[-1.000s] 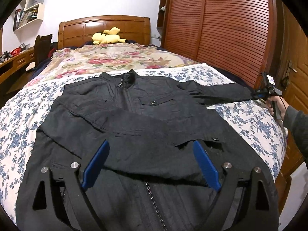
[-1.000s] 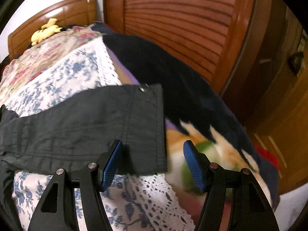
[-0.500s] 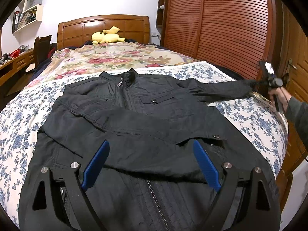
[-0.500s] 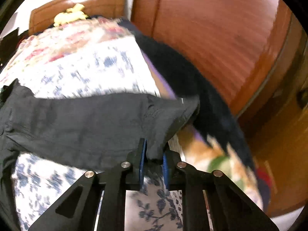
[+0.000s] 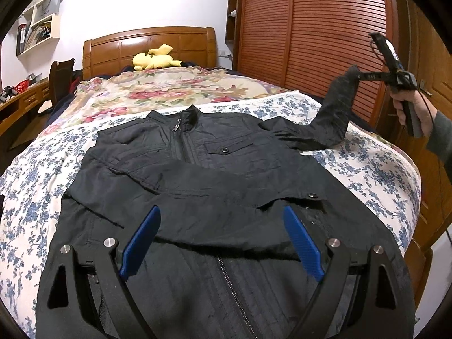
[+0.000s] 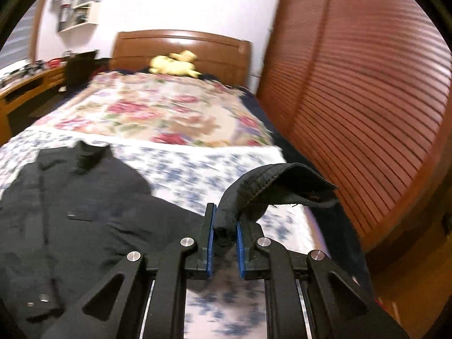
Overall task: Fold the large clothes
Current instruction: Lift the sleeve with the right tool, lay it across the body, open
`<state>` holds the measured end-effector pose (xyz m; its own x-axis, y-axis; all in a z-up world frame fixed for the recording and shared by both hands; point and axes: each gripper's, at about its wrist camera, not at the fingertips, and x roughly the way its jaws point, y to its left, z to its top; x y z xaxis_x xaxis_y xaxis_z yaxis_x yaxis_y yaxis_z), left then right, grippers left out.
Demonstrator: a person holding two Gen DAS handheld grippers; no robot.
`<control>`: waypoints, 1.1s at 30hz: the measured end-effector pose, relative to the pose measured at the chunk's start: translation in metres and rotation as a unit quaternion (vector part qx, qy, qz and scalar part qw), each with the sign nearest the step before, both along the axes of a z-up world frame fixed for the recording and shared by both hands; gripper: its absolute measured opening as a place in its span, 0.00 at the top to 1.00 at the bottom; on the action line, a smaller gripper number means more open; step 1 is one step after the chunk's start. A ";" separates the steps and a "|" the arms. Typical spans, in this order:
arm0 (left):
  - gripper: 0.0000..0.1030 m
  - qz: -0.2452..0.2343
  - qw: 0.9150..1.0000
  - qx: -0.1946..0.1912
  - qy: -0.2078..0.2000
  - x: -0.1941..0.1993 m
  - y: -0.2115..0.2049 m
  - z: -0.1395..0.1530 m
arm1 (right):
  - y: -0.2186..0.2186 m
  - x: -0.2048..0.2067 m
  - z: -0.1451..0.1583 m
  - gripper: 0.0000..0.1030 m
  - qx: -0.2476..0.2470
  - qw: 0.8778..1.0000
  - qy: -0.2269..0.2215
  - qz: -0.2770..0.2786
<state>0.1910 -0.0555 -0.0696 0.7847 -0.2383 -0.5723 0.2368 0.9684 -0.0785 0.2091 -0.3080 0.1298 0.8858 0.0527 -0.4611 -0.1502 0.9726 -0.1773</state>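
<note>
Bed (image 5: 375, 169) with blue-floral sheet carries everything; headboard and a yellow plush toy (image 5: 155, 59) at the far end, slatted wardrobe doors (image 5: 319, 36) along its right edge.

Black jacket (image 5: 197, 175) lies front-up, zipped, across the near half of the bed, collar toward the headboard, hem at the near edge. One sleeve is already folded across the chest. The other sleeve (image 5: 333, 115) rises off the sheet at the right edge of the bed.

Right gripper (image 6: 224, 234): pads clamped on the sleeve cuff (image 6: 271, 186), cuff bunched and flopping over above the pads. Left gripper (image 5: 223, 240): pads wide apart, holding nothing, hovering over the jacket's lower front near the hem.

Step in hand, my read: fold the second sleeve across the body.
- Carry the cuff in an arc toward the opposite shoulder and keep the sleeve lightly taut so it lands flat.
- Crease at the shoulder seam; don't drag the body sideways.
- Left gripper could pin the torso if the fabric starts sliding.
- Release only once the cuff lies on the chest panel.

Versus 1.0 s ago: right pads were apart around the cuff with the sleeve flat on the sheet; 0.5 s ago they had closed on it, barely raised. Now the cuff is lifted well clear. Left gripper view practically unchanged.
</note>
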 end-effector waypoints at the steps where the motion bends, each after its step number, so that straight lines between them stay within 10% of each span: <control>1: 0.13 0.000 1.000 0.000 -0.001 -0.001 0.001 0.001 | 0.012 -0.007 0.002 0.88 -0.002 1.000 -0.002 0.015; 21: 0.13 0.026 0.999 -0.010 -0.019 -0.029 0.050 0.015 | 0.105 -0.002 0.004 0.89 -0.015 0.986 -0.003 0.168; 33: 0.13 0.060 0.998 -0.014 -0.029 -0.037 0.081 0.020 | 0.131 -0.034 0.007 0.89 0.051 0.955 -0.021 0.291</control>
<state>0.1539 0.0253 -0.0493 0.8404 -0.1558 -0.5191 0.1244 0.9877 -0.0951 0.1748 -0.1772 0.1366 0.7104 0.5850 -0.3913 -0.6656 0.7391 -0.1035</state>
